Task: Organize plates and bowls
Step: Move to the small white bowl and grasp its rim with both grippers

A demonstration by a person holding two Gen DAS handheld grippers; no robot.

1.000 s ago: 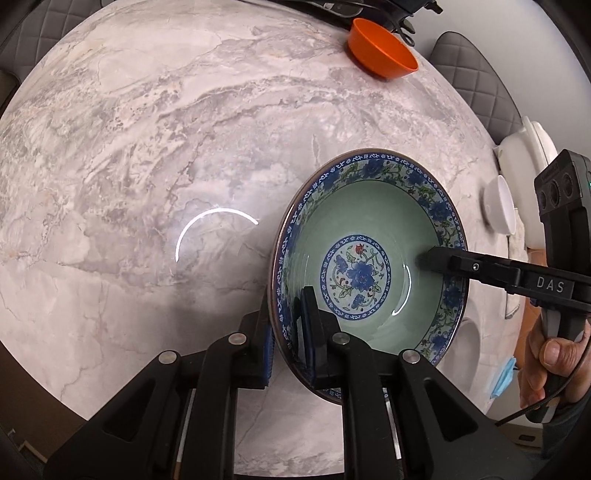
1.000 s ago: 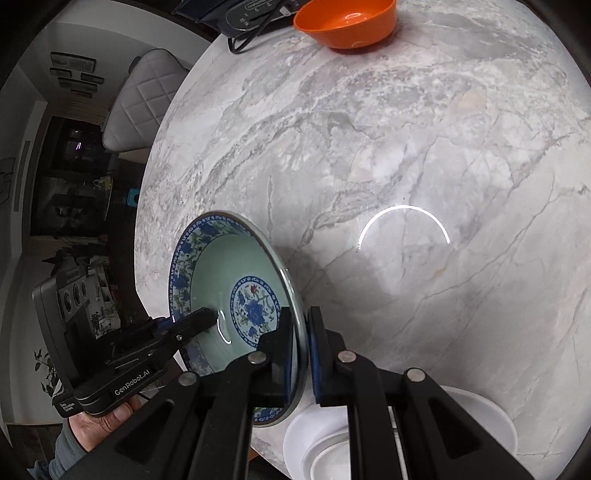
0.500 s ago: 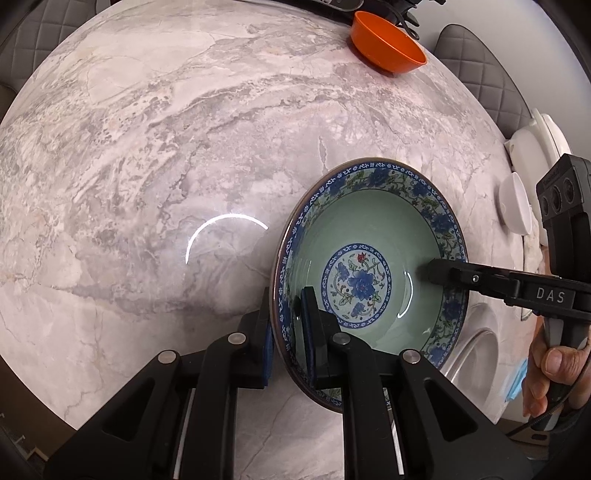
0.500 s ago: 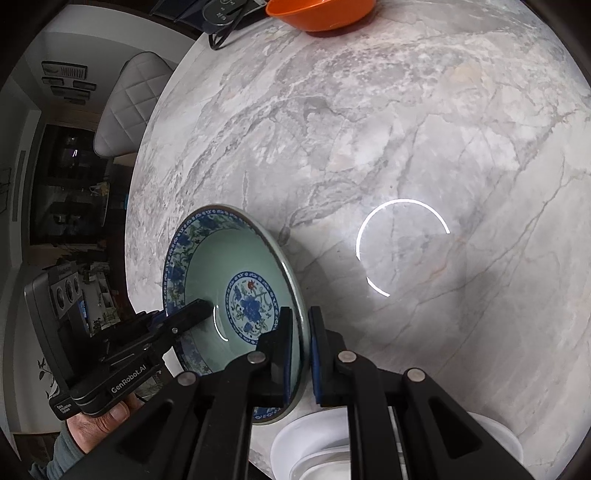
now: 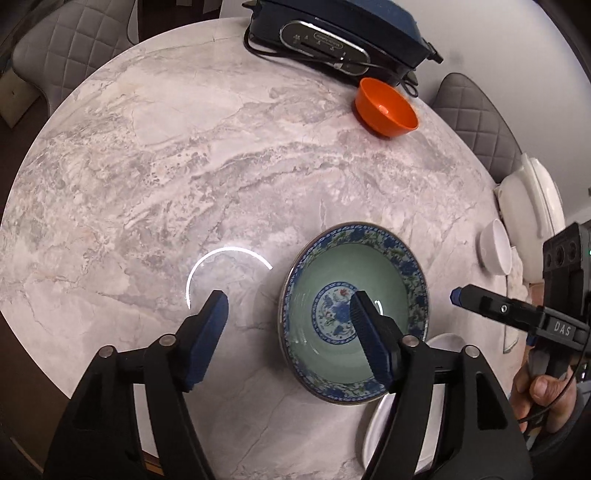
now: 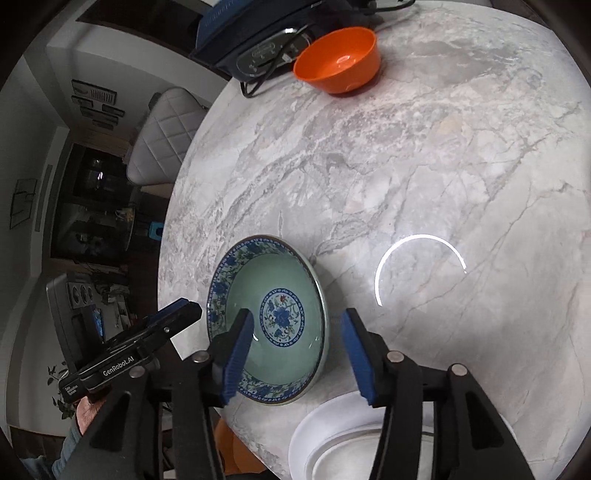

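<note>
The big patterned bowl (image 5: 352, 314) is sitting upright on the round worktop (image 5: 184, 166), close to the near edge. It is smooth and shiny, pale green inside, with a blue flower ring on the bottom and a blue flowery band around its rim.

The left hand-held gripper (image 5: 290, 317) is standing open above the bowl's left side. Its jaws have just been opening. 1 ridged blue pad is hanging over the inside of the bowl and the other is hanging over the bare stone. The pads are not pressing on the rim.

The right hand-held gripper (image 6: 295, 338) is open too, and its jaws have just been opening. The bowl's right rim is lying between its 2 flat blue pads, but they are not squeezing it.

The worktop is looking like grey and white marble with wavy veins, and a curved streak of light is shining on it.

A small orange bowl (image 5: 386, 107) is sitting near the far edge. It is smooth and plain, like plastic. A dark flat appliance (image 5: 332, 33) with a black cord is lying just behind it.

A white plate (image 6: 354, 439) with a raised rim is poking out at the near edge, just beside the patterned bowl. A little white bowl (image 5: 495, 253) is sitting at the right edge.
</note>
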